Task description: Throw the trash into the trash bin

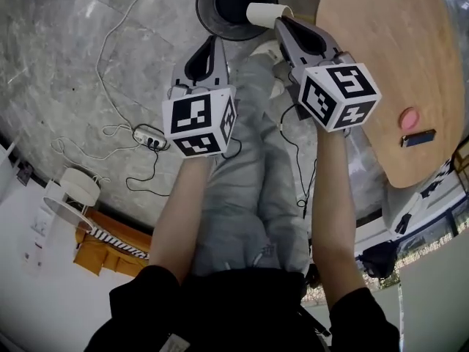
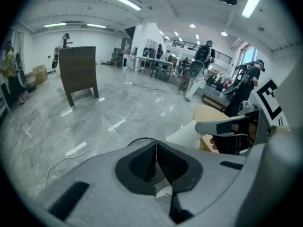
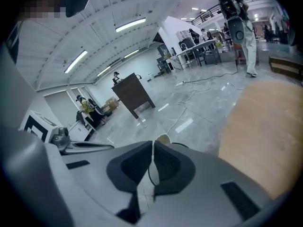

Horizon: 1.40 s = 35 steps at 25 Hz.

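Observation:
A white paper cup [image 1: 267,14] hangs over the near rim of the round black trash bin [image 1: 234,4] on the grey floor. My right gripper [image 1: 279,23] is shut on the cup's rim. In the right gripper view the cup [image 3: 163,139] peeks past the tips and its thin wall runs between the closed pads of the right gripper [image 3: 153,146]. My left gripper [image 1: 215,44] is beside it to the left, shut with nothing in it. The left gripper view shows the left gripper [image 2: 156,149] closed, the bin's rim [image 2: 140,140] just past it, and the cup [image 2: 185,135] to the right.
A round wooden table [image 1: 388,57] stands right of the bin, with a pink object [image 1: 410,116] and a small dark device [image 1: 418,138] on it. Cables and a power strip [image 1: 149,137] lie on the floor at left. A dark cabinet [image 2: 78,72] and people stand far off.

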### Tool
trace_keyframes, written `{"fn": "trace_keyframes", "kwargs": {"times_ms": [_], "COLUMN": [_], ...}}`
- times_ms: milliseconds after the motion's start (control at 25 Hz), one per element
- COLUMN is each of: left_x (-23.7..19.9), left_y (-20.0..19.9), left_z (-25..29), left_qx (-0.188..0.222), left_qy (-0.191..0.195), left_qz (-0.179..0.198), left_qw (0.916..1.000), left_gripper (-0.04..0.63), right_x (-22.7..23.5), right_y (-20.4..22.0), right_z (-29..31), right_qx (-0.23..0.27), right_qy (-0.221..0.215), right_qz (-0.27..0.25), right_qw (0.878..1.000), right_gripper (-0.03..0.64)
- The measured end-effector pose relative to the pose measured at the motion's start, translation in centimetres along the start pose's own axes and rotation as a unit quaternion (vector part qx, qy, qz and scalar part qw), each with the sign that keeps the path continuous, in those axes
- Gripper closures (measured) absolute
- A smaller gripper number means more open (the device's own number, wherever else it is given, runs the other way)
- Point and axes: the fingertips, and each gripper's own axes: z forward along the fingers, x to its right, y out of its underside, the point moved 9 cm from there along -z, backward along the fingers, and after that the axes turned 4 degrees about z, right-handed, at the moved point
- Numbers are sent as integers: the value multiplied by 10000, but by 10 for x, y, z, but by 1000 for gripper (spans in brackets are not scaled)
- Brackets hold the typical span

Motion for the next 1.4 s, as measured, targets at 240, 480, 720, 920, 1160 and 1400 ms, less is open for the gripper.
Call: {"fn": "trace_keyframes", "kwargs": {"times_ms": [240,480,720,920,1160,1400], "left_x": [-33,-29,-2,39,91,163], "left_y": [23,28,10,-3,-12,-9], "left_z": [-15,-12,5,18,26,31], "left_qx": [-134,-315,-333,-337,-343,-383], "left_qy": [-309,-198,211,631,1165,1801], "left_qz": [-300,-260,172,616,1252,1815], "left_qw": [9990,9990,9991,9955,9847,9660], "left_gripper": [583,583,583,583,583,583], "right_x": [-15,-16,2,16,31,57], "right_y": [16,31,48,59,77,106], "right_z": [55,43,-10,-62,-116,-172], "right_qx": [-509,-430,31,576,1264,1751], "right_qy": [92,314,230,588,1192,1803], "right_qz": [91,221,970,1157,1514,1932], "right_qw": [9986,9983,9950,9899,9731,9484], "right_gripper": [598,597,598,601,602,601]}}
